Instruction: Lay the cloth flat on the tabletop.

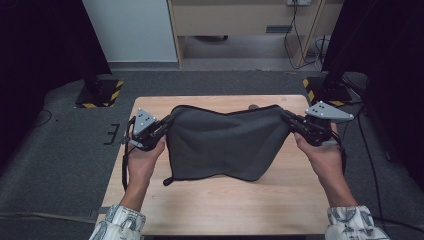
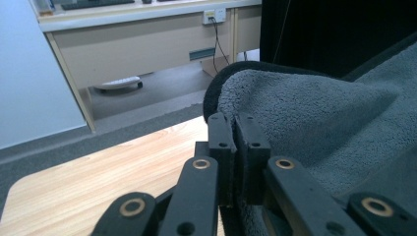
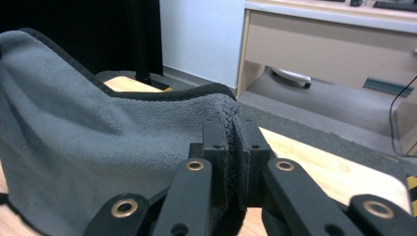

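Because the grey towel point(image 1: 222, 142) sags between its two far corners above the middle of the tabletop point(image 1: 225, 205), it looks soft, light and floppy; the left claw point(image 1: 167, 121) at nine o'clock and the right claw point(image 1: 285, 116) at three o'clock are clamped on those corners, the best holds.

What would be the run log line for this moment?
left gripper: shut on cloth | right gripper: shut on cloth | cloth: stretched between them above table
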`<state>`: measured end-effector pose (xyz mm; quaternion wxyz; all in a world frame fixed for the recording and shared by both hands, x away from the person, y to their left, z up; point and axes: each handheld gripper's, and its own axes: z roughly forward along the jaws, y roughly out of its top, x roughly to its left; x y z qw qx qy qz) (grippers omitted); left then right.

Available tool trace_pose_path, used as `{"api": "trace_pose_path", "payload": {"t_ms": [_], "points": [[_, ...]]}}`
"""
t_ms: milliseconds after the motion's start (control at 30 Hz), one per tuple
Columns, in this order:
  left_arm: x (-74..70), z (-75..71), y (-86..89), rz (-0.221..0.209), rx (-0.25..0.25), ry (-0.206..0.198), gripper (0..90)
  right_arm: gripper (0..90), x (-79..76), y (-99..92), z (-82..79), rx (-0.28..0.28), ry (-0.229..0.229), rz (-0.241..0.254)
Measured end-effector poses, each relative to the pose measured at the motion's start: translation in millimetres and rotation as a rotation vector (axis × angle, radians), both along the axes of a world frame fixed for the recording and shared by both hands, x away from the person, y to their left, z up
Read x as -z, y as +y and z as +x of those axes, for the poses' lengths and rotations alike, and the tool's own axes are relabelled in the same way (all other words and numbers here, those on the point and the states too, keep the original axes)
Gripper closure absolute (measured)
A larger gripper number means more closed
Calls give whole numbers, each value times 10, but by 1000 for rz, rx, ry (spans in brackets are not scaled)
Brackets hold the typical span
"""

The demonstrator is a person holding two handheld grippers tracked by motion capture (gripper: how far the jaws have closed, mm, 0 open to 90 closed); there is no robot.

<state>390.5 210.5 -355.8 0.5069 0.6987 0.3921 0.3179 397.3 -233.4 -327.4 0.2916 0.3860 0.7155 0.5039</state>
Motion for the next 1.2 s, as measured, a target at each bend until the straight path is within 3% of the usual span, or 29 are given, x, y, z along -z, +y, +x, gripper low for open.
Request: {"api": "trace_pose_path", "payload": {"t_ms": [167,367,567,733,967,1200], "points": [[61,156,15,1,-33,25,863,849,37,42,144,18,21,-23],[250,454,10,32,-68,56,862,848,295,132,510,45,74,-42],[447,699,50,48,-96,120,862,848,572,233,796,67,130,-68],[494,773,62,58,-105,128,862,848,695,299,883,74,143,-76],[511,854,55,69,-111,134,862,847,744,302,987,88,158,-72],[584,1011,34,109,-116,156,861,846,826,320,1131,98,187,-80]]}}
